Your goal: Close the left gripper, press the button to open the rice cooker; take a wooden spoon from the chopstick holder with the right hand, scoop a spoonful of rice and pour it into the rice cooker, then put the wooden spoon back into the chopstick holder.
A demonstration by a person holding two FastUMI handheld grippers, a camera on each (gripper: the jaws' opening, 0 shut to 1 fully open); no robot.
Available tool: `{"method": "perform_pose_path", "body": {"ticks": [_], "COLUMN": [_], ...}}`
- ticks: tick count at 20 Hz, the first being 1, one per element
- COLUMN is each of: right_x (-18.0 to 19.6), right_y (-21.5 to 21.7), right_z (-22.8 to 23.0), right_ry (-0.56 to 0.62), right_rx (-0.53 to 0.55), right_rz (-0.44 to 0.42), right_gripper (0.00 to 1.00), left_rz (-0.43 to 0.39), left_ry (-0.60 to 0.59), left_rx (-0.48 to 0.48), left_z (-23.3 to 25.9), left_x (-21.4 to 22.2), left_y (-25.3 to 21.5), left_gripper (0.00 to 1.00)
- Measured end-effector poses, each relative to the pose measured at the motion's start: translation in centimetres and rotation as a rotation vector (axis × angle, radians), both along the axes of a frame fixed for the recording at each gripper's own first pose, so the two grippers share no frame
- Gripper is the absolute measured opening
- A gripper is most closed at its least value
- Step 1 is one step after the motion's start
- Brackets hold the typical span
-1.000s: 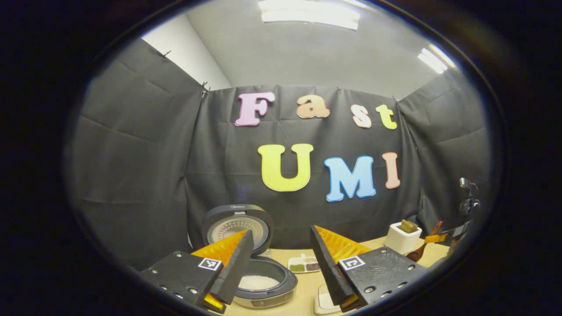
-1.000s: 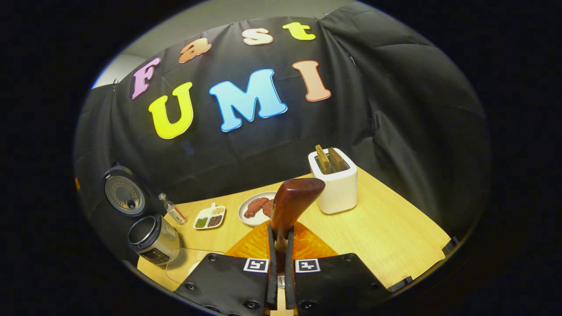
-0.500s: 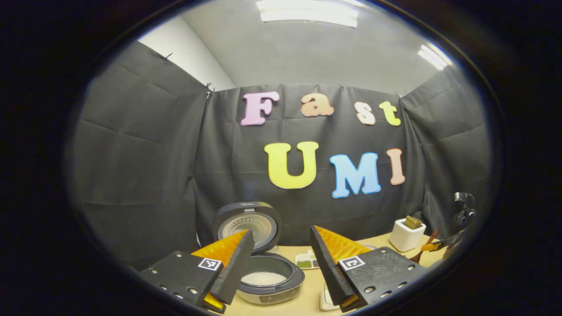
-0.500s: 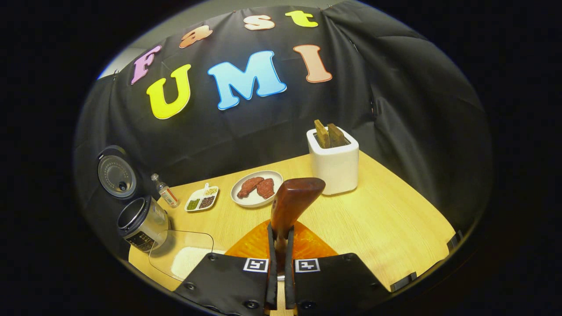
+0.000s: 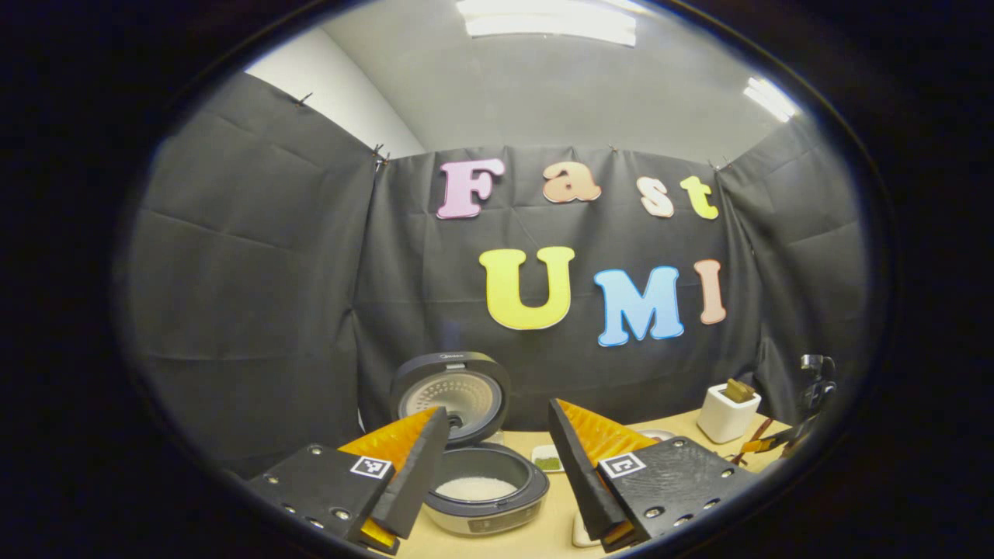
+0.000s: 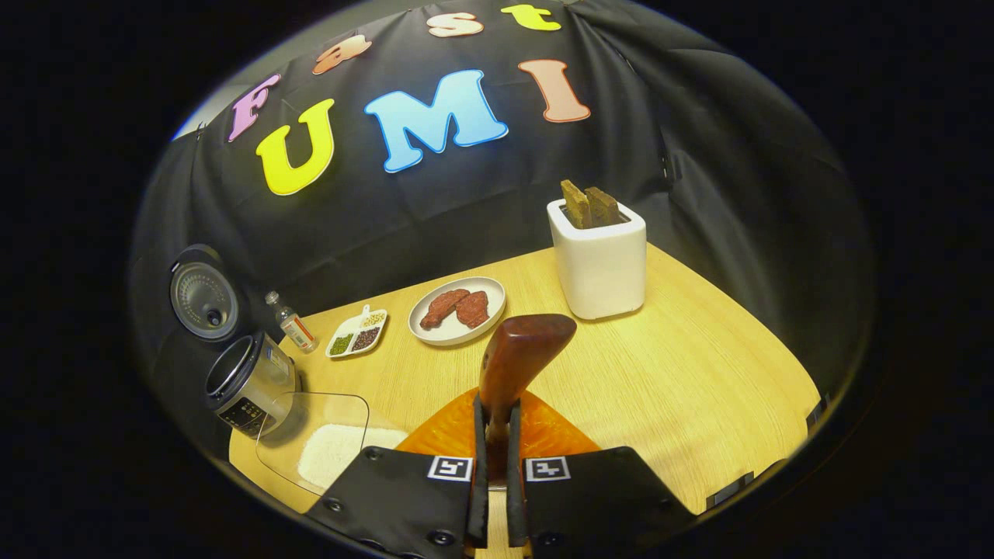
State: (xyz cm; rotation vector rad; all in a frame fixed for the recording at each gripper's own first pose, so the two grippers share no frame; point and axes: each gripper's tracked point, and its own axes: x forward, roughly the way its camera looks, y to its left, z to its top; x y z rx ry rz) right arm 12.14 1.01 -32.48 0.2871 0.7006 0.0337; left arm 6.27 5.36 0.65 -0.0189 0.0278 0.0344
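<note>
While clamped upright, wooden spoon (image 6: pixel 519 362), bowl topmost.

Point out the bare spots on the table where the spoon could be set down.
Bare: the wide stretch of table in front of and right of the white holder. Crowded: the left side, with rice cooker, glass tray, bottle, divided dish and plate.

The spoon (image 6: pixel 522 351) is glossy reddish-brown wood, and the table (image 6: pixel 683 388) is pale matt wood with fine grain. The cooker (image 6: pixel 250 380) has a brushed-metal body, the tray (image 6: pixel 314 441) is clear plastic, and the toaster (image 6: pixel 598 260) is smooth matt white.
</note>
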Motion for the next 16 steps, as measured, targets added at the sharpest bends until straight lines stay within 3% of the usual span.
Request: {"method": "perform_pose_path", "body": {"ticks": [3, 5, 7, 8, 10, 16], "right_x": [-0.2, -0.4, -0.6, -0.7, -1.2, -1.5], "right_y": [-0.3, -1.0, -1.6, -2.3, -3.8, -5.1], "right_z": [0.3, 1.0, 2.1, 2.5, 3.6, 11.2], "right_ry": [-0.003, -0.020, -0.046, -0.059, -0.084, -0.239], "right_rx": [0.013, -0.006, -0.023, -0.051, -0.100, -0.196], "right_rz": [-0.008, -0.017, -0.008, -0.018, -0.035, -0.035], "right_gripper": [0.15, 0.27, 0.48, 0.73, 0.99, 0.98], "left_rz": [0.000, -0.005, -0.010, -0.013, -0.020, -0.028], "left_ry": [-0.004, -0.006, -0.011, -0.015, -0.021, -0.021], "left_rx": [0.001, -0.002, -0.004, -0.003, -0.001, -0.010], "left_z": [0.3, 0.3, 0.6, 0.7, 0.9, 1.4], "left_x": [0.3, 0.6, 0.9, 0.9, 1.3, 3.7], "left_y": [-0.2, -0.5, -0.9, -1.1, -1.5, -1.2], "left_gripper": [0.82, 0.81, 0.82, 0.80, 0.81, 0.82]}}
